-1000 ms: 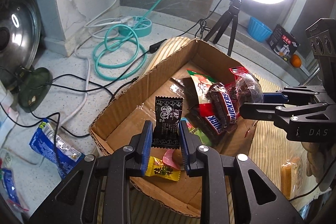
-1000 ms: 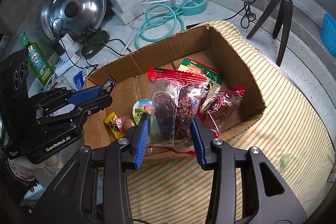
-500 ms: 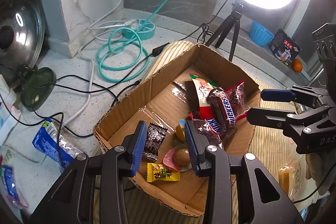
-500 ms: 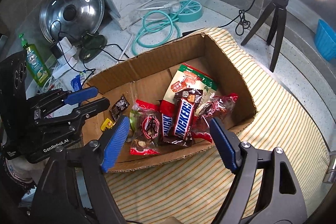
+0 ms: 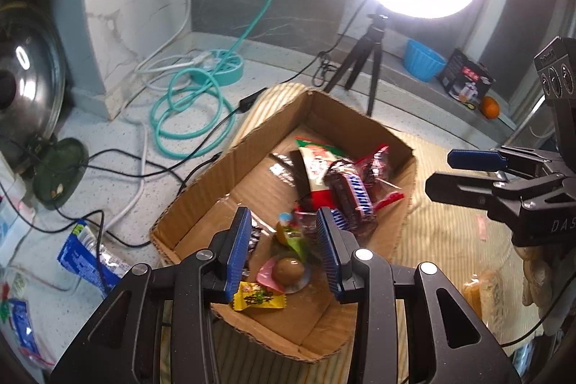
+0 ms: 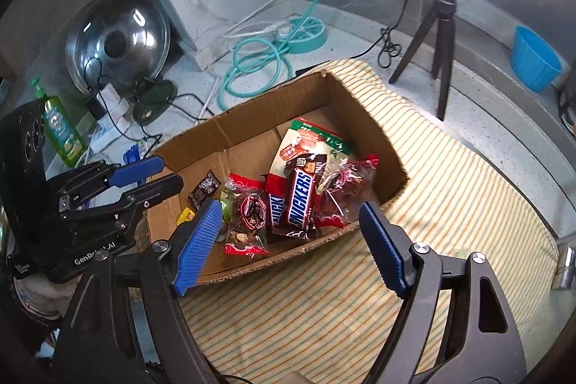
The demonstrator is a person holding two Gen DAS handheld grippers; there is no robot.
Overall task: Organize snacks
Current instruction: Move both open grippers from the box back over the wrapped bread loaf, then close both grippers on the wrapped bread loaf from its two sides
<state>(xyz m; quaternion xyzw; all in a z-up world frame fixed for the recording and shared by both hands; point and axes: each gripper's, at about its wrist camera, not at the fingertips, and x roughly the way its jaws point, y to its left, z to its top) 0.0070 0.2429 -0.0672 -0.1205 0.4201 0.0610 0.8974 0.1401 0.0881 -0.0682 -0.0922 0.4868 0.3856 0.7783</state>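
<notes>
An open cardboard box (image 5: 201, 182) (image 6: 363, 117) sits on a striped cloth (image 6: 450, 175). It holds Snickers bars (image 6: 300, 197) (image 5: 351, 193), a clear red-edged bag (image 6: 248, 222), a second red bag (image 6: 345, 189), a green-and-white packet (image 6: 313, 143), a small black sachet (image 6: 205, 188), a yellow candy (image 5: 257, 299) and a brown sweet (image 5: 288, 270). My left gripper (image 5: 284, 251) is open and empty above the box's near end. My right gripper (image 6: 288, 240) is wide open and empty over the box's near edge.
On the counter left of the box lie black cables, a teal hose (image 5: 190, 110) and a blue wrapper (image 5: 90, 254). A ring light tripod (image 5: 363, 60), a blue bowl (image 5: 423, 60) and an orange (image 5: 489, 107) stand behind. A pot lid (image 6: 115, 42) and green bottle (image 6: 59, 128) are far left.
My left gripper let go of the black sachet, my right let go of the clear red bag; both now lie in the box. Both grippers opened and drew back upward.
</notes>
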